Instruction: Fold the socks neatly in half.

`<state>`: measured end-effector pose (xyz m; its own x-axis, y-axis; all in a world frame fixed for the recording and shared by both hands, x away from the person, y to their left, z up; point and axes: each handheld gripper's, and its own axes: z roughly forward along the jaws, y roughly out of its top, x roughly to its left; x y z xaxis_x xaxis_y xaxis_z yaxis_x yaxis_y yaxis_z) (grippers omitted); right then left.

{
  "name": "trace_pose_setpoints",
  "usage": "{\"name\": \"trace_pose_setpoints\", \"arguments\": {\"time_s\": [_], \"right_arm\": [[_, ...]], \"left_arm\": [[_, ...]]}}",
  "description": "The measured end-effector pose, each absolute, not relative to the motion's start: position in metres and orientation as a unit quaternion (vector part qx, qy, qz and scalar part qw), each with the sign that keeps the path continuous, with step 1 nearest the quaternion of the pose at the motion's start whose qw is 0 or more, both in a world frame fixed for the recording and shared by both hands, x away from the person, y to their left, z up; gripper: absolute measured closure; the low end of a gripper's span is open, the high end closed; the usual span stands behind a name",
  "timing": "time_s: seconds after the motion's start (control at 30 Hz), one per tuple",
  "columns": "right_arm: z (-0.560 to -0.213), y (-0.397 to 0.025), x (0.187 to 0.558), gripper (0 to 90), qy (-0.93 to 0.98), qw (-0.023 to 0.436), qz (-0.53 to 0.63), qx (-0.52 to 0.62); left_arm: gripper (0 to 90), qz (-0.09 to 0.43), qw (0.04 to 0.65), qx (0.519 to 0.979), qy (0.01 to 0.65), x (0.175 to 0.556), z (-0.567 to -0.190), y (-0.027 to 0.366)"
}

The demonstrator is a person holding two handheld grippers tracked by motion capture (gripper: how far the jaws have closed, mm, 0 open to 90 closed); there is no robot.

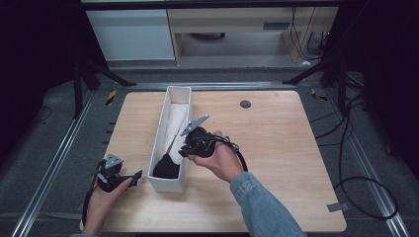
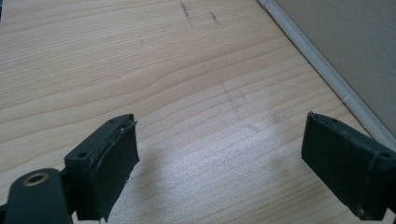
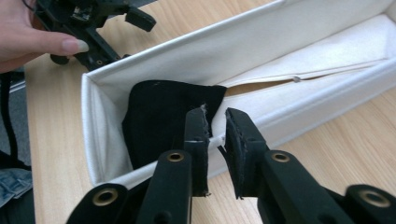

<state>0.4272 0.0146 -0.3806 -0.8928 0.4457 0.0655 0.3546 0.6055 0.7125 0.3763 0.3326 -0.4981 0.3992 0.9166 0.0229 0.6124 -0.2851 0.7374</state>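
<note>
The right gripper view reveals a folded black cloth [image 3: 163, 116] inside the long white fabric box [image 3: 243, 51], just beyond the right gripper [image 3: 215, 135], whose narrowly parted fingers straddle the box's near wall. The left gripper [image 2: 219, 154] hovers wide open, empty, above the pale wooden table [image 2: 163, 70].

A long box [image 1: 159, 139] lies on the surface [image 1: 276, 148], left of centre. A cloth [image 1: 166, 167] sits in its near end, seemingly bunched. The left claw [image 1: 138, 175] rests left of the box, the right claw [image 1: 182, 150] just over its right wall.
</note>
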Motion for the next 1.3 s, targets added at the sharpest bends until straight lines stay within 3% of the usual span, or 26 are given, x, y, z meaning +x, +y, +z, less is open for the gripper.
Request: {"name": "trace_pose_setpoints", "arguments": {"time_s": [0.3, 0.7, 1.1, 1.3], "right_arm": [[-0.383, -0.001, 0.431, 51.3, 0.883, 0.087, 0.384, 0.254], [-0.384, -0.014, 0.433, 27.2, 0.872, 0.118, 0.38, 0.286], [-0.382, -0.035, 0.436, 14.5, 0.859, 0.139, 0.383, 0.309], [-0.383, -0.051, 0.436, 13.3, 0.853, 0.147, 0.383, 0.322]], "left_arm": [[8.8, 0.226, 0.326, 0.77, 0.499, 0.378, -0.501, 0.331], [8.5, 0.22, 0.321, 0.774, 0.5, 0.379, -0.504, 0.331], [8.3, 0.217, 0.315, 0.779, 0.497, 0.379, -0.506, 0.328], [8.3, 0.216, 0.319, 0.778, 0.497, 0.379, -0.507, 0.329]]}}
